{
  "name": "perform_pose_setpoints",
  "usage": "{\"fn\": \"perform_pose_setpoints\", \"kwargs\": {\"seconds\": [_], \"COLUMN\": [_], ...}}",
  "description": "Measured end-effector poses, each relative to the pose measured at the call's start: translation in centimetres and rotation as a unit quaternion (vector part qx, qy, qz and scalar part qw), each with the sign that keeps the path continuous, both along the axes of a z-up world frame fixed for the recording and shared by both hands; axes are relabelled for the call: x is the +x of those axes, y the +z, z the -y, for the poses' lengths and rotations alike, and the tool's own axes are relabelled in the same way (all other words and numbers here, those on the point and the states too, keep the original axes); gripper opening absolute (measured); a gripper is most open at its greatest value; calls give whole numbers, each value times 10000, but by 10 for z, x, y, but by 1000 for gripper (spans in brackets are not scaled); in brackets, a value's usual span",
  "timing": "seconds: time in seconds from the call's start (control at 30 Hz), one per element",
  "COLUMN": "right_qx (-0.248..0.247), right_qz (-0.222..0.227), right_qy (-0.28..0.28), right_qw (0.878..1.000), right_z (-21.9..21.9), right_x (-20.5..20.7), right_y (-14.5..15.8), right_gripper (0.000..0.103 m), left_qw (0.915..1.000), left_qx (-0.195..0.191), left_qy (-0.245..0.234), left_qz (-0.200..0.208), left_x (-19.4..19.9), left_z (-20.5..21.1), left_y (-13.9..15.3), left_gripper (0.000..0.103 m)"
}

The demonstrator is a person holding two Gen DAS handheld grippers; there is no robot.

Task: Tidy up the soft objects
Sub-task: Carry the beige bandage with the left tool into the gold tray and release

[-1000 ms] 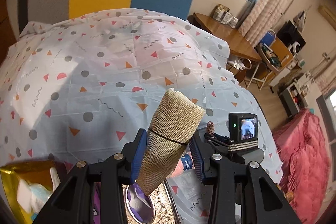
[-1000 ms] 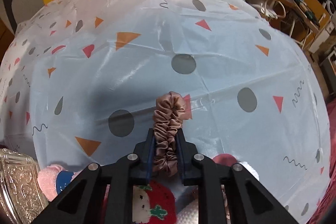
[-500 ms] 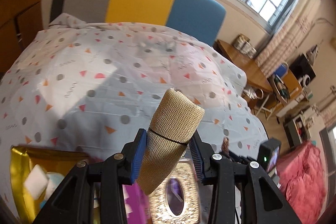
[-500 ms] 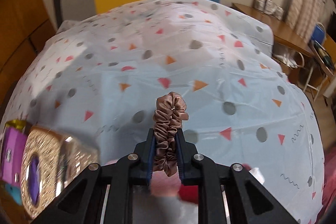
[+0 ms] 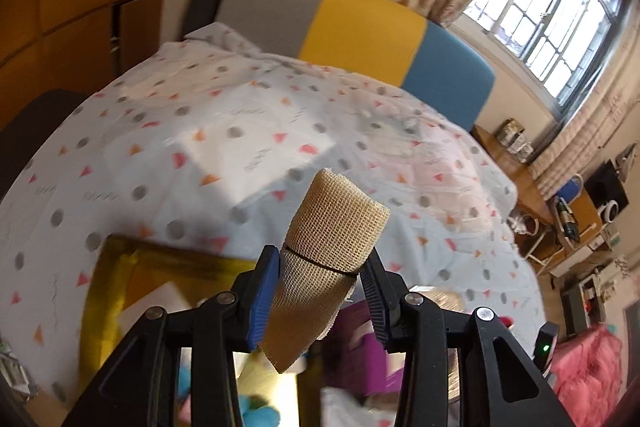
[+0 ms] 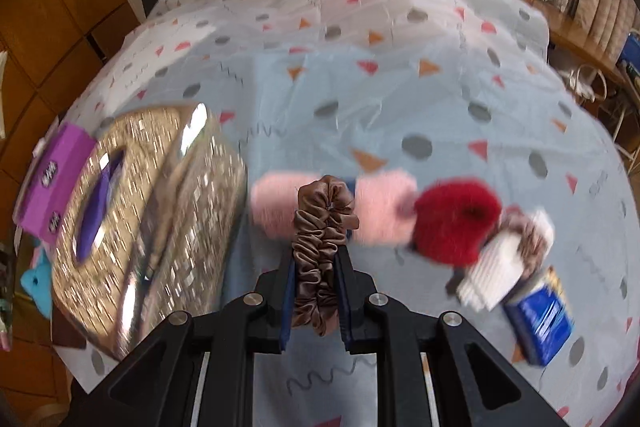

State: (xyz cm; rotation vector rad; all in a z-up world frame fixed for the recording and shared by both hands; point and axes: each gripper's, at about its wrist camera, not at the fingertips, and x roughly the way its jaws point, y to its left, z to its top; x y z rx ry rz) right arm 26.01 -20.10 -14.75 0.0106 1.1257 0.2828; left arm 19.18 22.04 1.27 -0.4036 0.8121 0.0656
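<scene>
Left wrist view, my left claw point(image 5: 320, 291) pinching tan mesh bandage roll point(image 5: 326, 267) upright between its pads, my right claw point(image 6: 316, 291) clamping brown satin scrunchie point(image 6: 322, 251).

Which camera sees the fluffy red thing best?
The right wrist camera. The fluffy red thing lies in full view on the tablecloth, right of the right claw holding the brown scrunchie. The left wrist camera does not clearly show it.
</scene>
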Motion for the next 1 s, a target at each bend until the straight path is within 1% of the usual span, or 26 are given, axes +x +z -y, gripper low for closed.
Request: {"fn": "perform_pose_setpoints", "kwargs": {"seconds": [0.1, 0.17, 0.2, 0.3, 0.4, 0.53, 0.63, 0.73, 0.9, 0.97, 1.0], "right_qx": [-9, -5, -73, -176, -248, -271, -326, -420, -468, -502, -514], "right_qz": [-164, -372, -551, -502, -465, -437, -401, -333, -286, -253, -241], "right_qy": [-44, -142, -206, -145, -119, -125, -87, 5, 14, 26, 30], "right_qw": [9999, 9992, 9982, 9985, 9985, 9986, 9986, 9986, 9985, 9984, 9984], "right_z": [2, 4, 5, 3, 0, -1, -3, -7, -13, -14, -16], "right_x": [-2, -3, -4, -6, -7, -10, -14, -22, -24, -26, -26], "right_y": [-13, -28, -41, -43, -43, -43, -44, -45, -44, -42, -45], "right_gripper": [17, 17, 17, 17, 18, 18, 18, 19, 19, 19, 19], "left_qw": [9998, 9993, 9987, 9962, 9916, 9862, 9837, 9845, 9865, 9868, 9866], "left_qx": [16, -62, -97, -188, -328, -362, -373, -258, 78, 262, 332], "left_qy": [147, 294, 410, 725, 1093, 1451, 1610, 1531, 1351, 1325, 1354], "left_qz": [-90, -202, -279, -451, -603, -708, -702, -815, -920, -892, -851], "left_x": [-22, -36, -43, -65, -87, -115, -134, -148, -155, -158, -160], "left_z": [-17, -31, -40, -63, -88, -106, -111, -102, -80, -71, -68], "left_y": [-20, -36, -46, -71, -95, -115, -124, -136, -151, -153, -153], "left_gripper": [42, 42, 42, 42, 42, 42, 44, 46, 54, 69, 71]}}
